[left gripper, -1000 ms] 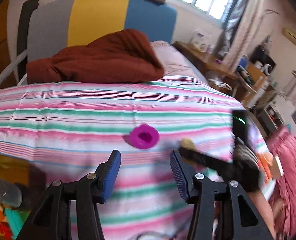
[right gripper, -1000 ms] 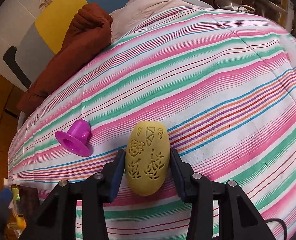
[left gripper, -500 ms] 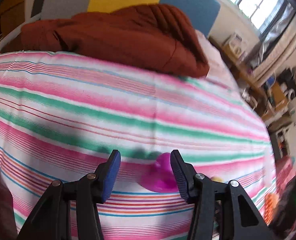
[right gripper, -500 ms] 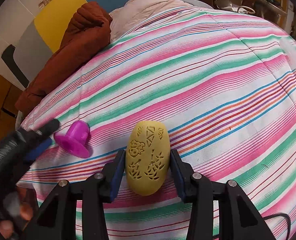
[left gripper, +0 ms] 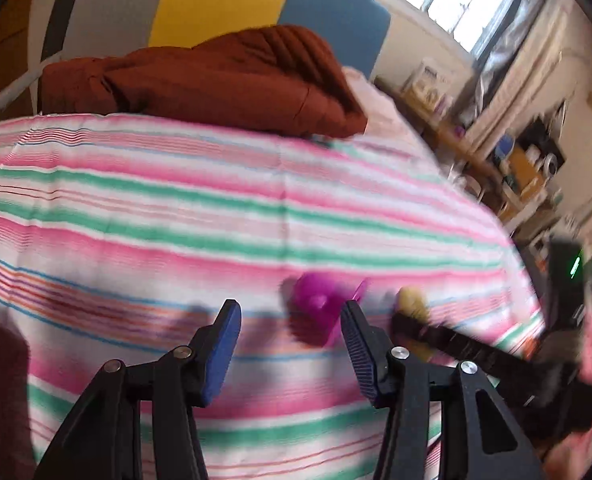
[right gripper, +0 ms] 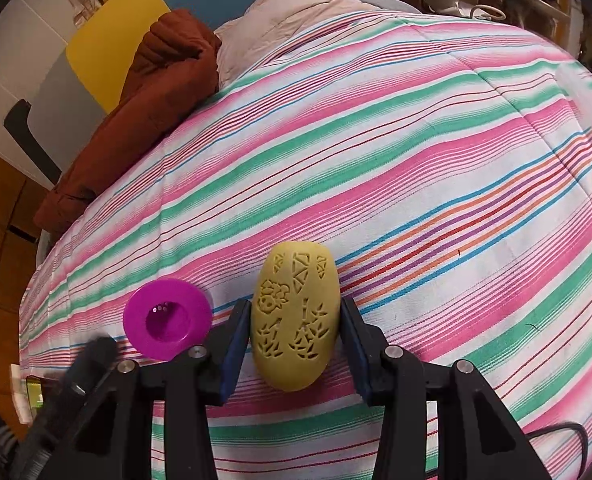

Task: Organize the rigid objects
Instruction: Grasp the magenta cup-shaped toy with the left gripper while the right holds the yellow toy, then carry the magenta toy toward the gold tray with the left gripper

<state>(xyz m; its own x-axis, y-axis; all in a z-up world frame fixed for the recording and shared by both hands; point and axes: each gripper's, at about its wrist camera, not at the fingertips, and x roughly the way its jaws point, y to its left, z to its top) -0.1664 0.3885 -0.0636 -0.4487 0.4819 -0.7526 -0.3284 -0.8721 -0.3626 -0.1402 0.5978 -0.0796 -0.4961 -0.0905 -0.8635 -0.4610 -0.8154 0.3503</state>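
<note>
Left wrist view showed your left gripper (left gripper: 289, 334) unclenched, jaws just widened, purple cup (left gripper: 323, 305) lower centre, ungripped; you needed centring. Right gripper (right gripper: 293, 330) clenched the yellow egg (right gripper: 295, 320).

— What is the right gripper (right gripper: 296, 328) holding?

— It is gripping a yellow egg-shaped piece (right gripper: 296, 316) with cut-out patterns, both blue pads pressing its sides, over the striped bedspread (right gripper: 416, 160).

— And beside it?

— A magenta flanged cup (right gripper: 167, 319) is lying just left, its opening facing the camera; a blurred black gripper finger (right gripper: 83, 368) is reaching in near it.
</note>
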